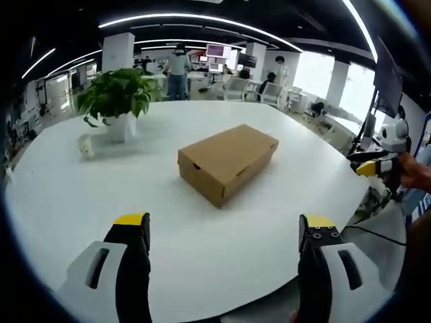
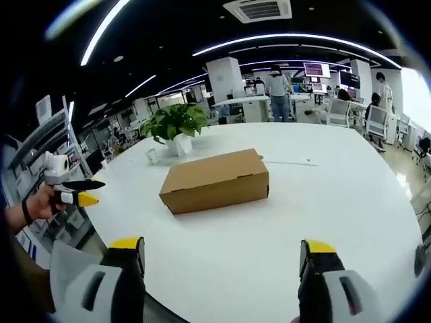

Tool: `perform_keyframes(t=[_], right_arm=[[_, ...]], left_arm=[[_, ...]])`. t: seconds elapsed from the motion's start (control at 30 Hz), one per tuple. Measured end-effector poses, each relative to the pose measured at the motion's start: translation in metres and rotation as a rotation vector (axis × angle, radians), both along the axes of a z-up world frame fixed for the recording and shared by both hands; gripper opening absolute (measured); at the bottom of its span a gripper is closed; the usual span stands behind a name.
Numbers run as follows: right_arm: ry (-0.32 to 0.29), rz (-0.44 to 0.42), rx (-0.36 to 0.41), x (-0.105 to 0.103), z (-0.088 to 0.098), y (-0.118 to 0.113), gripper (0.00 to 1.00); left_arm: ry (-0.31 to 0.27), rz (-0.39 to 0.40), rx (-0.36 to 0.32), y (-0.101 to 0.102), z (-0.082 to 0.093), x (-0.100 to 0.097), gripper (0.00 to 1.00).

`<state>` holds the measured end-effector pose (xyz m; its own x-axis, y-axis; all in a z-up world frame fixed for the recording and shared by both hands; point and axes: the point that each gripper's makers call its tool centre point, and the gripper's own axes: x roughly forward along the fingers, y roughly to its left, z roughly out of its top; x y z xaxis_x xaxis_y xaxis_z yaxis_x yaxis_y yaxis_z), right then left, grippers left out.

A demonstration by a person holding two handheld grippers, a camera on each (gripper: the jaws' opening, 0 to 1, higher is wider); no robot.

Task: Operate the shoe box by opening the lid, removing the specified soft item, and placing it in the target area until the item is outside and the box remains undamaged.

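Left gripper view: with both grippers (image 1: 224,232) (image 2: 223,256) wide open and empty, approach the closed shoe box (image 1: 227,161) squarely and lift its lid gently.

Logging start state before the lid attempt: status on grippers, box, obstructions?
Left gripper open, right gripper open, both short of the box. Shoe box closed on white table. Potted plant behind the box, off the approach.

My left hand-held gripper (image 1: 225,232) has black jaws capped with yellow tips, set on pale grey housings with slotted openings. My right hand-held gripper (image 2: 222,256) looks the same: black fingers, yellow caps, grey bodies. A dark band circles my wrist (image 2: 25,212) behind the left one.
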<state>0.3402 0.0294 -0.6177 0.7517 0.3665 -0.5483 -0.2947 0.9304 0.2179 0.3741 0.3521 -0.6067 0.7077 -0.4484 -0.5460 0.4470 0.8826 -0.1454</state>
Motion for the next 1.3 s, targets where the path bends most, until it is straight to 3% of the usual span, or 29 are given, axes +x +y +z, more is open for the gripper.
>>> perform_keyframes(t=[0.37,1.0,1.3], right_arm=[[0.017,0.024,0.000,0.009,-0.006,0.001,0.95],[0.051,0.099,0.004,0.047,-0.031,0.002,0.93],[0.065,0.153,-0.014,0.063,-0.040,0.006,0.92]], left_arm=[[0.018,0.000,-0.010,-0.007,-0.008,0.002,0.90],[0.048,0.002,-0.024,-0.026,-0.026,0.019,0.87],[0.066,0.021,-0.024,-0.029,-0.044,0.024,0.87]])
